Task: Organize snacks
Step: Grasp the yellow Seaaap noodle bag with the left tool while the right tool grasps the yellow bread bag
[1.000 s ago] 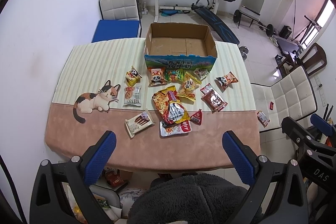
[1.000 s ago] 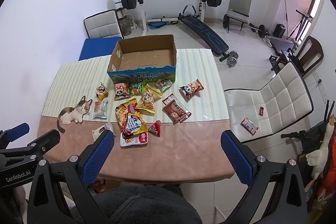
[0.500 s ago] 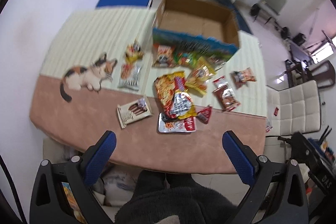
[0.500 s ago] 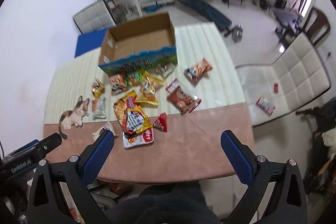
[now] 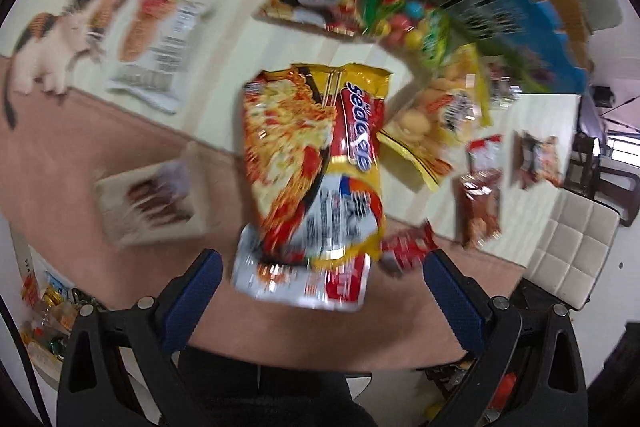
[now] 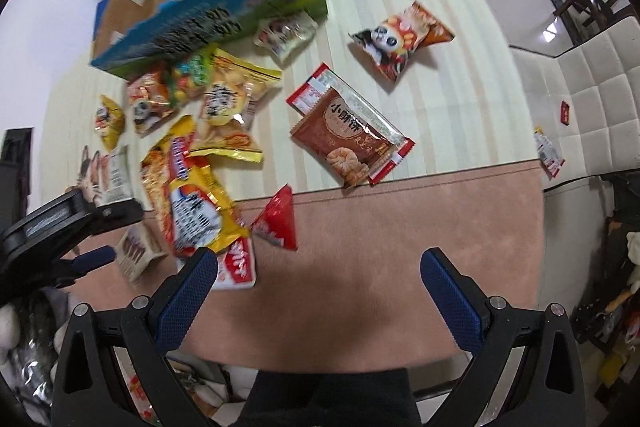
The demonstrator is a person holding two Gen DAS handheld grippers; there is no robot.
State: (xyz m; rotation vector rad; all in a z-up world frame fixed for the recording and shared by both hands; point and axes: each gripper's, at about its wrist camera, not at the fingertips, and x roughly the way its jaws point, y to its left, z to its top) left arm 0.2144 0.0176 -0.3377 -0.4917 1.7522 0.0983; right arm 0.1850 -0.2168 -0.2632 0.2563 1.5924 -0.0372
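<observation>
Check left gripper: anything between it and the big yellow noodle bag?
Nothing visible. The left gripper is open, and the yellow noodle bag lies straight ahead. Only the white-and-red packet comes nearer: it lies partly under the bag's near end, not over it.

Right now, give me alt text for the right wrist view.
The open right gripper hovers above a pink and cream table strewn with snack packets, a brown biscuit packet at centre. An open blue-sided cardboard box stands behind; the left gripper enters from the left.
</observation>
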